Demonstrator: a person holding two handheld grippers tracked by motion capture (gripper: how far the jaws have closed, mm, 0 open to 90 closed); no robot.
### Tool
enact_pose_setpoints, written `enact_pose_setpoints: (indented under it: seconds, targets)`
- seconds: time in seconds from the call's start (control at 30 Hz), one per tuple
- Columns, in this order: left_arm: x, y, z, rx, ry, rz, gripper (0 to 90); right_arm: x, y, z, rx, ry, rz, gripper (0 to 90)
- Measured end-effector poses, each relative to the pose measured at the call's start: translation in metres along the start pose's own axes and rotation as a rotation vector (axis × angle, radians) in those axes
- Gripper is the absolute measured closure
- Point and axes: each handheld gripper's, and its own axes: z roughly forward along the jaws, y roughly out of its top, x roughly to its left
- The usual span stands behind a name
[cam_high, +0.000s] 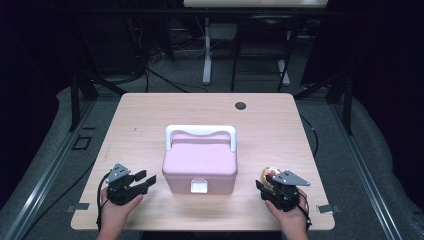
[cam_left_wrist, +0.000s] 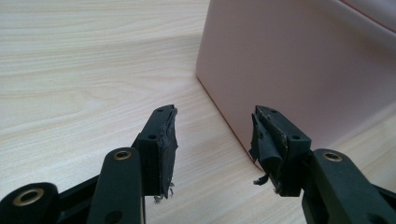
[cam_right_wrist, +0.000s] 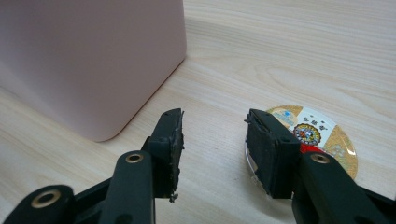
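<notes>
So up close the right gripper (cam_right_wrist: 212, 140) view shows a gold round tin (cam_right_wrist: 322, 135) with unreadable label writing; from the high view it's a blob beside the pink lidded box (cam_high: 200, 165). Both grippers, left gripper (cam_left_wrist: 212, 140) too, gape empty.

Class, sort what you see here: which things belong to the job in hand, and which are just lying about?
In the job:
- pink box with its white handle and front latch
- round gold-printed disc, beside the right hand-held gripper
- left hand-held gripper, jaws open near the box

Lying about:
- dark round cap at the table's far edge
- stands and cables on the floor beyond
</notes>
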Motion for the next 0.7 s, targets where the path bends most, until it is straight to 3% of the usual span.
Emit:
enact_pose_setpoints:
  seconds: [0.17,0.53,0.7]
  targets:
    - [-0.003,-0.002,0.004,0.013,0.0,0.024,49.5,-0.001,0.002,0.003,-0.008,0.011,0.003,55.2]
    - [-0.003,-0.005,-0.003,0.018,-0.006,0.011,49.6,0.005,0.009,0.01,-0.005,0.039,0.019,55.2]
    - [-0.003,-0.002,-0.005,0.015,-0.007,0.002,52.7,0.01,0.016,0.011,-0.014,0.038,-0.008,56.0]
